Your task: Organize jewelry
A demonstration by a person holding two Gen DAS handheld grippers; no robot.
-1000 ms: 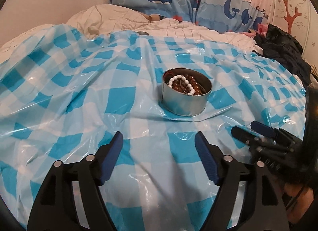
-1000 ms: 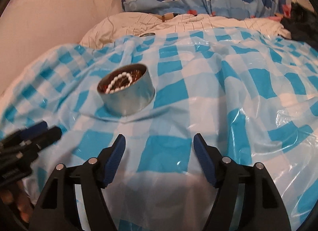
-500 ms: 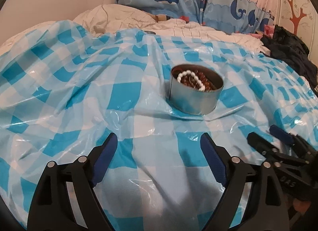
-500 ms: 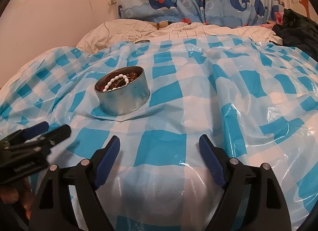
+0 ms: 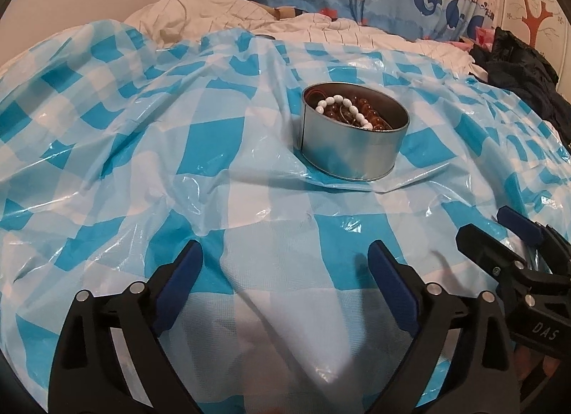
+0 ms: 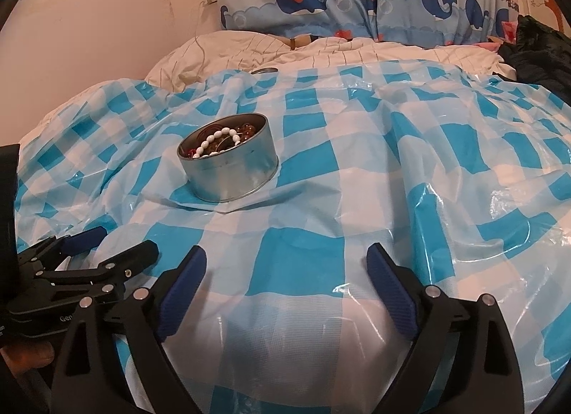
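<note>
One round metal tin (image 5: 353,139) holds all the jewelry we can see: a white bead bracelet (image 5: 344,109) lies on top of amber-brown beads (image 5: 371,116), with something red at the tin's far edge. In the left wrist view the tin sits right of centre in the upper half; in the right wrist view it sits left of centre (image 6: 228,161). It stands upright on a blue-and-white checked plastic sheet (image 5: 200,143) spread over a bed, and its weight dents the soft surface, so the film creases around its base. We judge the sheet is there to give loose pieces a smooth, wipeable ground.

No jewelry lies on the sheet itself. With everything gathered in the tin, the scene fits pieces already collected there as well as pieces waiting to be taken out and sorted; we cannot tell which.

Our left claw (image 5: 285,282) hangs at the bottom of its frame, fingers spread wide with nothing between them. The right claw (image 6: 285,285) is likewise spread and empty. Both sit low and well short of the tin, pointed roughly toward it.

What lies beneath the top beads is hidden by the tin's wall. A small dark round thing (image 6: 264,71) at the sheet's far edge is too small to identify. The person's hands are mostly cut off at the frame edges.
</note>
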